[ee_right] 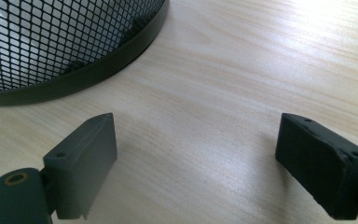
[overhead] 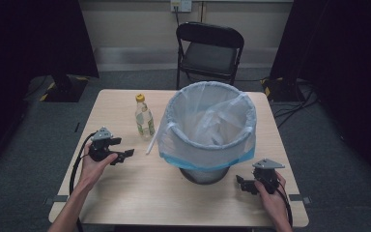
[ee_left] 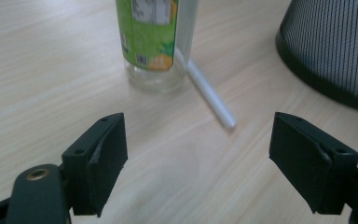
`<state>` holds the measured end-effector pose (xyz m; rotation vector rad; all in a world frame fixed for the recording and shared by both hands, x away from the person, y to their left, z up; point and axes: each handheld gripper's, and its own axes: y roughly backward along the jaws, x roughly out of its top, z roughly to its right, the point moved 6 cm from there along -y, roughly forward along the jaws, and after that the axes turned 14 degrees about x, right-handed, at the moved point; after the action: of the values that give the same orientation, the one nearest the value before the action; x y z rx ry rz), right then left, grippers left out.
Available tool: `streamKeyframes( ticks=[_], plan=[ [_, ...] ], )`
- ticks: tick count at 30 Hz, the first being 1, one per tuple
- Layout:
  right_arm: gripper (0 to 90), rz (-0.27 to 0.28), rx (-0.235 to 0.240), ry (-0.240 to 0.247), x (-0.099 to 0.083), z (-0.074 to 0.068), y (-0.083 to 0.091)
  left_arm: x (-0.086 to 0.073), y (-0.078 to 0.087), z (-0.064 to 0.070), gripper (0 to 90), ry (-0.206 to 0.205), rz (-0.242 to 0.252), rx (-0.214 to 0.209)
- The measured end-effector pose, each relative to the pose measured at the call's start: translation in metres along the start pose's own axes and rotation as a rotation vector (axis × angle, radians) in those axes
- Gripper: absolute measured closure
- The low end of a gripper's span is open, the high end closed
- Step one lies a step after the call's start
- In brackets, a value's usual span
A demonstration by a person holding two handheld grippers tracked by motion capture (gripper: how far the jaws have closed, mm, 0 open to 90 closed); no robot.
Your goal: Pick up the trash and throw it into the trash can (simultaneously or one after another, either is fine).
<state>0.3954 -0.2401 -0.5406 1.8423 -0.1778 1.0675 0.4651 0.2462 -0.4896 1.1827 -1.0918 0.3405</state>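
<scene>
- On the pale wooden counter (overhead: 125,188), a yellow-capped clear plastic bottle (overhead: 144,117) and a white straw (overhead: 152,141) stood untouched beside the black mesh bin (overhead: 206,175) lined with a translucent bag.
- Left tool (overhead: 123,155) and right tool (overhead: 240,183) rested empty, jaws apart; seemingly nothing was started.

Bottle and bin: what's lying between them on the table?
A white straw lies on the table between the bottle and the bin, seen in the high view; in the left gripper view it runs from behind the bottle's base.
</scene>
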Motion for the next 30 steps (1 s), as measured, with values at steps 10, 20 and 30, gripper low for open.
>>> streamKeyframes(
  ticks=[10,20,30],
  plan=[
    [11.6,0.0,0.0,0.0,0.0,0.0,0.0,0.029,0.0,0.005,17.9,-0.004,0.045,-0.02],
    [11.6,0.0,0.0,0.0,0.0,0.0,0.0,0.058,-0.01,-0.004,17.1,0.015,0.069,-0.035],
    [11.6,0.0,0.0,-0.001,0.0,0.0,0.0,0.079,-0.033,-0.008,16.1,-0.015,0.07,-0.033]
  ],
)
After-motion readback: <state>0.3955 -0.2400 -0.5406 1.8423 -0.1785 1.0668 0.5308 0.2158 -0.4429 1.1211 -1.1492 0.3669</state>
